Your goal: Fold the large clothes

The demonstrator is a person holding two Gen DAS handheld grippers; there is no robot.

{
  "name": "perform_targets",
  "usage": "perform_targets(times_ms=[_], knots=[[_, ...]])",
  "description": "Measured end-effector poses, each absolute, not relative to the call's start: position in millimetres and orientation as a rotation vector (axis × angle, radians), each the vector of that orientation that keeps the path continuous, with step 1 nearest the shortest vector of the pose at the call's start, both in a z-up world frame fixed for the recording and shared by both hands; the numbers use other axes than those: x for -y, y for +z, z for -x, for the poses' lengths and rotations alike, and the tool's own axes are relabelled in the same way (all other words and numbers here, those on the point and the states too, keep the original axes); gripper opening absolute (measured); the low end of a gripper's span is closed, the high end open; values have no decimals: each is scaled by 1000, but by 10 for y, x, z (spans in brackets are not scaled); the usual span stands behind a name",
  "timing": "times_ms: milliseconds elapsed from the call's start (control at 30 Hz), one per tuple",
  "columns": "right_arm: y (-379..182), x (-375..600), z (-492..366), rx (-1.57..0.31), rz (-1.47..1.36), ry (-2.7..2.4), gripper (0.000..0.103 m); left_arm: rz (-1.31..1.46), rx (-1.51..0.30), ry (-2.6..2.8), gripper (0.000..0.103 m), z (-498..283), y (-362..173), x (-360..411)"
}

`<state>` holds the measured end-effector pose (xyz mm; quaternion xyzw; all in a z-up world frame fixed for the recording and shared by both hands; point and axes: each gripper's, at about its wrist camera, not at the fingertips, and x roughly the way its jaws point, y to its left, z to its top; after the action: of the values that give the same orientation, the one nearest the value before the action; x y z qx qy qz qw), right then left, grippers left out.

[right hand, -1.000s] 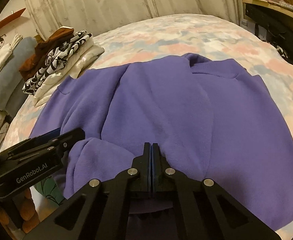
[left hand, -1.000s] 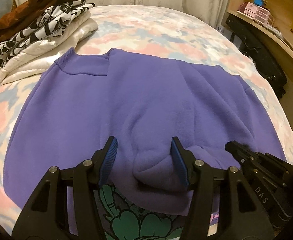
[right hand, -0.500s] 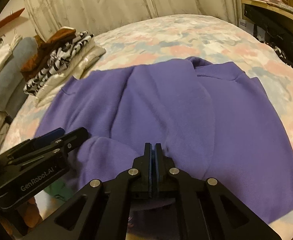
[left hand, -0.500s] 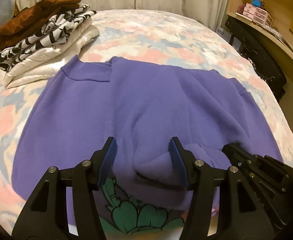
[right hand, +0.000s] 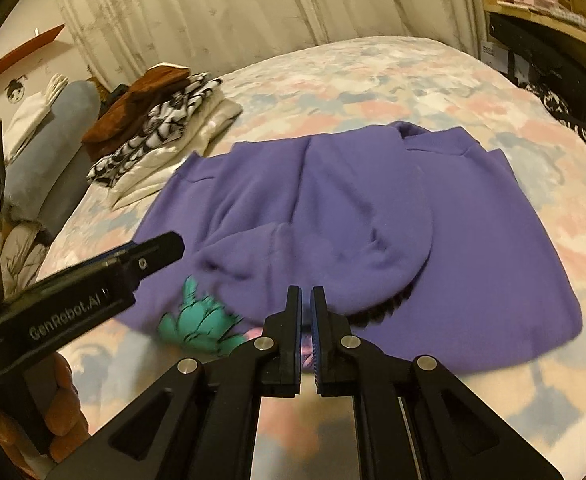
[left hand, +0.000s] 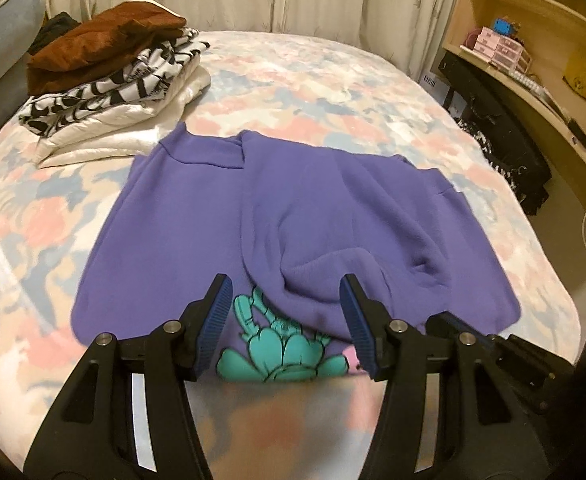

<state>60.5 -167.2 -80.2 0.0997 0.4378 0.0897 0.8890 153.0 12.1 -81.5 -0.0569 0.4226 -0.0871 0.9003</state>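
Beside the purple sweatshirt (left hand: 301,216), folded clothes stack (left hand: 113,80), floral bed (left hand: 313,80).

Left gripper (left hand: 285,312) jaws stand apart, empty; right gripper (right hand: 306,322) jaws nearly closed.

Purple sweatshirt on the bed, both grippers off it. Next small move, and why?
Probably bring both grippers down to the near hem of the purple sweatshirt: left gripper is open and empty, right gripper shut on nothing, and the body is still unfolded, teal print showing.

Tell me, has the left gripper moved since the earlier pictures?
Yes. The left gripper has pulled back off the purple sweater, toward the bed's near edge.
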Motion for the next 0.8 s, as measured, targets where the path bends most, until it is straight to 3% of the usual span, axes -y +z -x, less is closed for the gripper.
perform_targets(times_ms=[367, 800], knots=[[-649, 1304, -54, -892, -171, 203, 5, 214, -876, -184, 53, -1041, -737, -523], [-899, 1304, 28, -924, -198, 206, 5, 573, -1057, -242, 58, -913, -1685, -1053]])
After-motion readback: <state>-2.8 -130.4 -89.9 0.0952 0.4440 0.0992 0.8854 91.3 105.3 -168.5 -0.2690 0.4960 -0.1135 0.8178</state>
